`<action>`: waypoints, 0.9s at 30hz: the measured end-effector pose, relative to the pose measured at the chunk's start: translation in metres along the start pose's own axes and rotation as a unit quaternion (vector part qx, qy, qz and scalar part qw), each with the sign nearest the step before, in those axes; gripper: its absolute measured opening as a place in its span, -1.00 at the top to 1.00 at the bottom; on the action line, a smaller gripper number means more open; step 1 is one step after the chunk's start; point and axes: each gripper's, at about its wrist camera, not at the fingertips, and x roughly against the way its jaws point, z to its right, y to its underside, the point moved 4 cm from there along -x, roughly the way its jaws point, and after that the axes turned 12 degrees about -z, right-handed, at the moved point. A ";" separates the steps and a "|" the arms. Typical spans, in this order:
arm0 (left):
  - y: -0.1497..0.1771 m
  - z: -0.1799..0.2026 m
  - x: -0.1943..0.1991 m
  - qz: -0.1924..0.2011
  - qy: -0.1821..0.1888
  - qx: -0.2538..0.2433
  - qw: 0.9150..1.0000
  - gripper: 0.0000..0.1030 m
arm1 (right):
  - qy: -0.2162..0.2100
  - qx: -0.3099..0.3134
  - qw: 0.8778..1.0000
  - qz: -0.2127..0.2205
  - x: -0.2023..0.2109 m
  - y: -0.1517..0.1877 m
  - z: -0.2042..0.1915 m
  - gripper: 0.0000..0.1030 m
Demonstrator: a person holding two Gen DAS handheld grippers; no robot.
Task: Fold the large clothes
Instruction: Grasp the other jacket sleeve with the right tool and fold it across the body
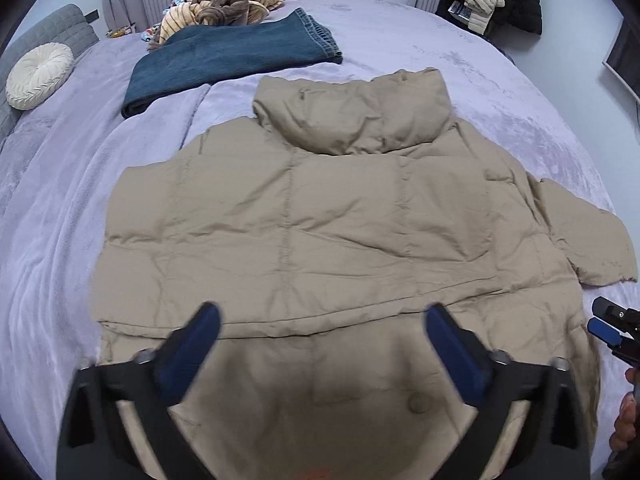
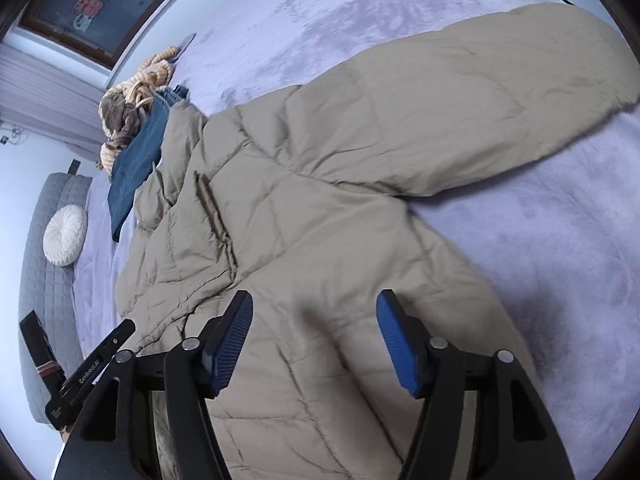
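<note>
Hood (image 1: pixel 352 116) only in left view

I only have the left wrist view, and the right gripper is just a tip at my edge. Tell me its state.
Observer: The right gripper is open, with nothing between its pads. It is poised over the lower part of the tan jacket.
Operator: Now describe the sleeve on that side. My view squashes it against the rim.
Observer: The sleeve lies stretched straight out from the jacket's body across the purple blanket. It is not yet folded in.
</note>
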 end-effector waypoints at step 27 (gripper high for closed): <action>-0.016 0.178 -0.027 -0.040 0.019 -0.076 0.996 -1.00 | -0.170 -0.256 0.940 0.147 0.094 -0.129 0.240 -1.00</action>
